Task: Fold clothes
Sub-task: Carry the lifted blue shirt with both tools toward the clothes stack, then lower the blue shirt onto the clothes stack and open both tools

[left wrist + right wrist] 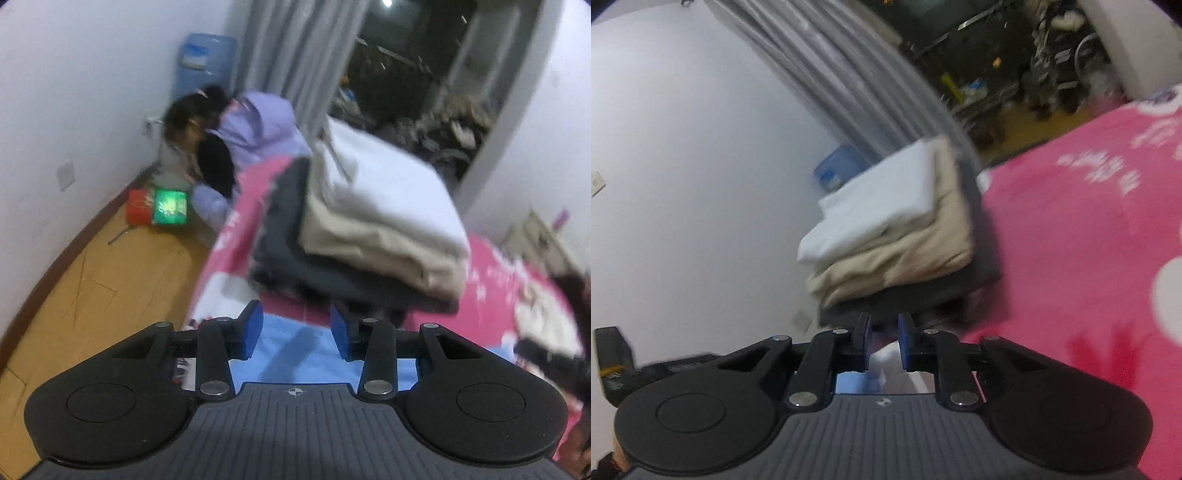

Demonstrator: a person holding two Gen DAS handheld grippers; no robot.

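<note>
Three folded garments are stacked [373, 229] on the pink blanket [1089, 240]: one white, one beige, one dark underneath. The left gripper [296, 328] is held moderately apart, empty. The right gripper [882, 341] is narrowed, with nothing clamped.

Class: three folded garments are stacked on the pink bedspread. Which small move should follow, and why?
Probably draw both grippers back. The stack already sits folded, white on beige on dark, and the left gripper is open and empty; the right gripper shows a narrow empty gap.
</note>
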